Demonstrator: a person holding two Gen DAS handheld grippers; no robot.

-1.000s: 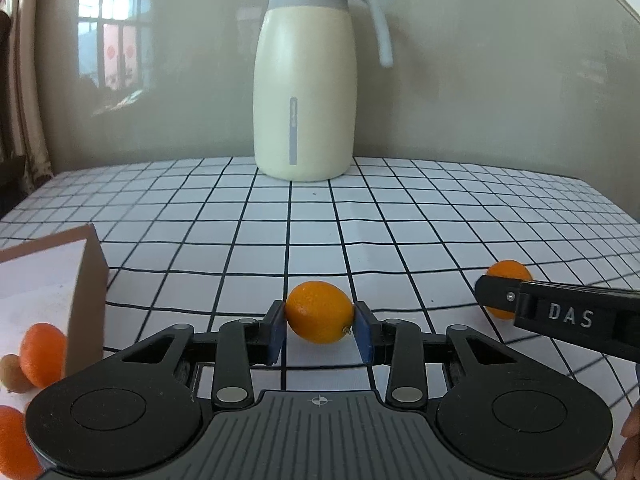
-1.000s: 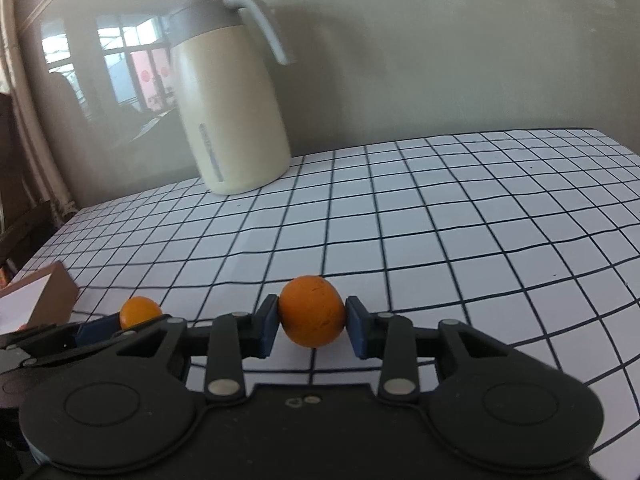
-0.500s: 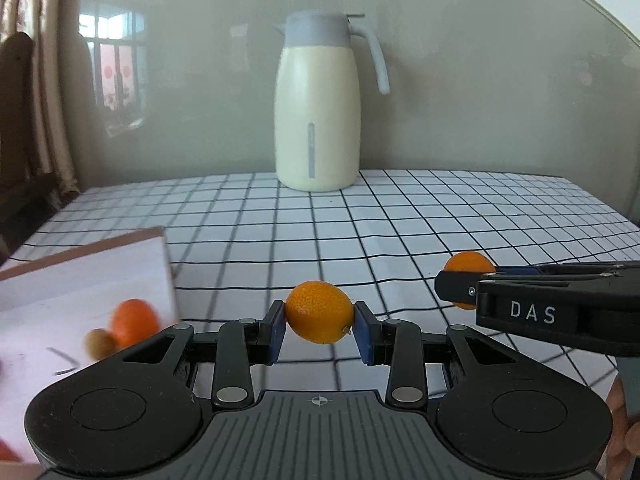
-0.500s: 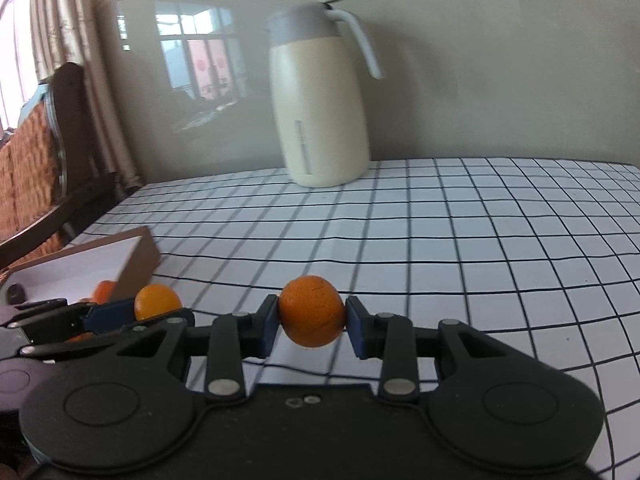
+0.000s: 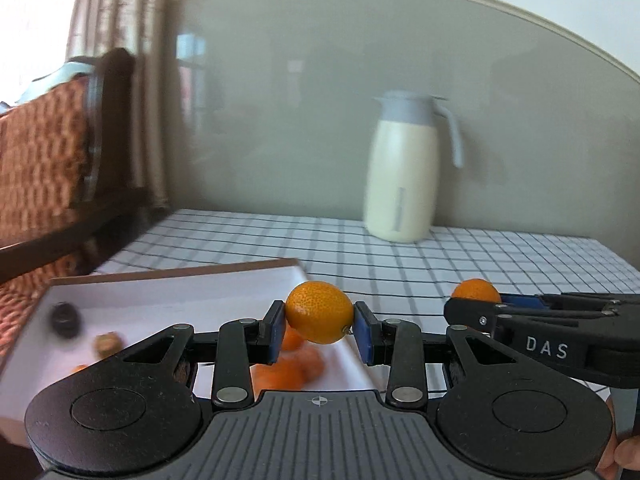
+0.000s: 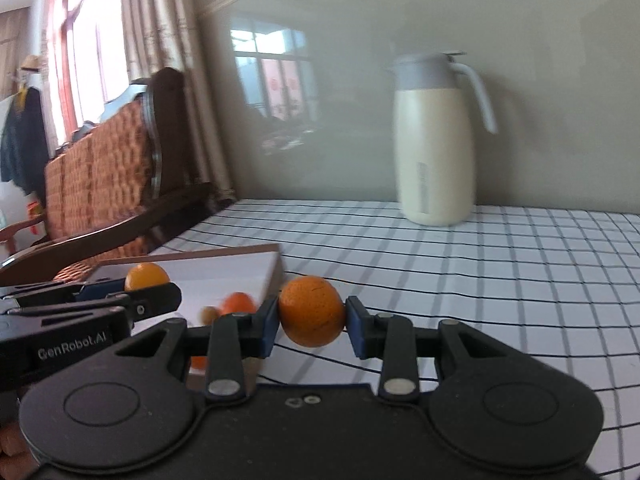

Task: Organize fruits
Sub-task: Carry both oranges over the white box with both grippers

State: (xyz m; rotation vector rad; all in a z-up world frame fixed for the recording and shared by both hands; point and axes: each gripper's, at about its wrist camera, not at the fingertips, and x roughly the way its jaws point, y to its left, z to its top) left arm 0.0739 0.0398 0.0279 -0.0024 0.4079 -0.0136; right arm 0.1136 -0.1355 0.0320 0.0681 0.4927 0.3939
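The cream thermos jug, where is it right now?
The cream thermos jug stands upright at the table's far edge against the wall, right of centre in both views.

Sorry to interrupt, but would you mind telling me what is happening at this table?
A person is sorting fruit with two handheld claws. The left claw is shut on an orange held above the corner of a white box that already contains several fruits. The right claw is shut on a second orange, held just beside the box, above the checked tablecloth. A cream jug stands at the back.
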